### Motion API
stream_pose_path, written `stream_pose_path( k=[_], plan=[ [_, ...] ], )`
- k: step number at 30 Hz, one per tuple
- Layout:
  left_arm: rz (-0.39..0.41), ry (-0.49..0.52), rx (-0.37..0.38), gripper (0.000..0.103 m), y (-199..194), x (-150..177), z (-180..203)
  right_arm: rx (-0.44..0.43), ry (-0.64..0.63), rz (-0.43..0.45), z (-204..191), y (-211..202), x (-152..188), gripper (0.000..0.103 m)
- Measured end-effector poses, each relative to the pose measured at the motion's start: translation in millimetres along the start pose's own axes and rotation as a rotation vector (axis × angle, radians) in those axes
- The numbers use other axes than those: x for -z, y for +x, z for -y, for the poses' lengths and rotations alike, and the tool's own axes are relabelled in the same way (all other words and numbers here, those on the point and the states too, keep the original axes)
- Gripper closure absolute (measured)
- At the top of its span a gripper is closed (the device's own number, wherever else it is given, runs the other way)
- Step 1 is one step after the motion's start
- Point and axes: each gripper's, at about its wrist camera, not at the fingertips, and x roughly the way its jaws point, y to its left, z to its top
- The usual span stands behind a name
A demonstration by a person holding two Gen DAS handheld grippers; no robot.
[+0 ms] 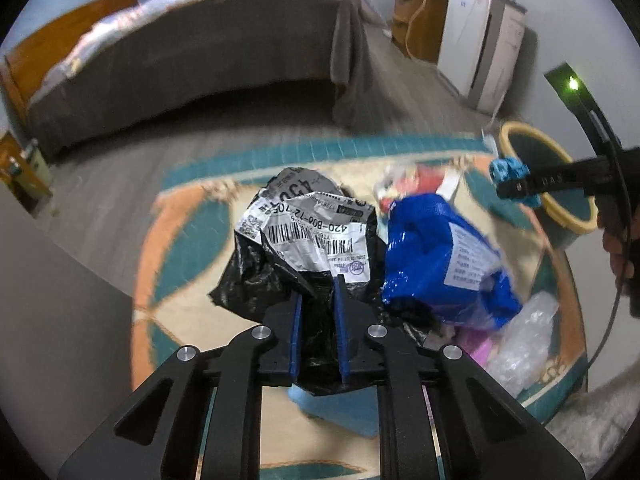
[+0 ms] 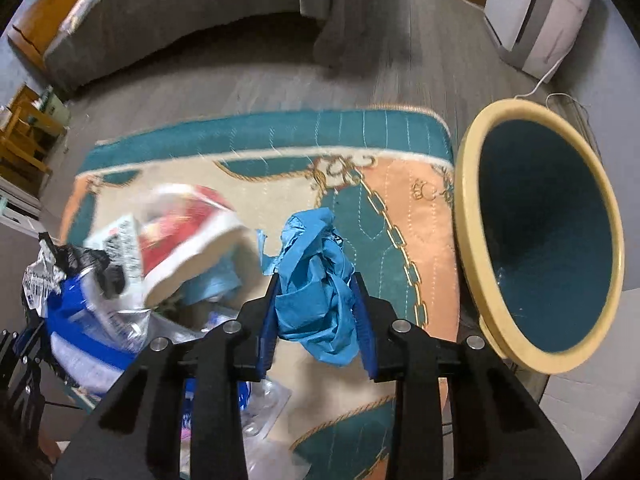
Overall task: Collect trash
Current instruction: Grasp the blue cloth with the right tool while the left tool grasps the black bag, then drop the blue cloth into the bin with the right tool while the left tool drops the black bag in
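Observation:
My left gripper is shut on a crumpled black mailing bag with white shipping labels, held above the rug. My right gripper is shut on a crumpled blue paper wad; it also shows in the left wrist view, near the bin. The teal bin with a yellow rim stands just right of the right gripper, off the rug's edge; it also shows in the left wrist view. A blue plastic bag, a red and white wrapper and clear plastic lie on the rug.
A patterned teal, peach and cream rug covers the floor. A bed with a grey cover stands behind. A white appliance and a wooden cabinet stand at the back right. Wooden furniture is at the left.

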Motion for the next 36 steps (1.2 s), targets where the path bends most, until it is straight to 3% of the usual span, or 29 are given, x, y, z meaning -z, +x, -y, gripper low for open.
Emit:
stream_pose_path(
  k=[8,13,18,23,36],
  plan=[
    [0.129,-0.018,-0.11,0.088,-44,-14,-8,-0.078,-0.001,0.104,5,-61,16,0.07],
    [0.188,-0.063,-0.123,0.088,-64,-23,-14,-0.096,0.015,0.164,18,-102,29,0.07],
    [0.229,-0.058,-0.065,0.088,-75,-29,2,-0.084,0.036,0.201,41,-124,45,0.07],
    [0.23,0.017,0.008,0.088,-67,-37,43,-0.056,0.068,0.229,65,-121,43,0.07],
    [0.164,0.189,0.182,0.088,-18,-67,162,0.036,0.14,0.246,140,-103,21,0.07]
  ],
)
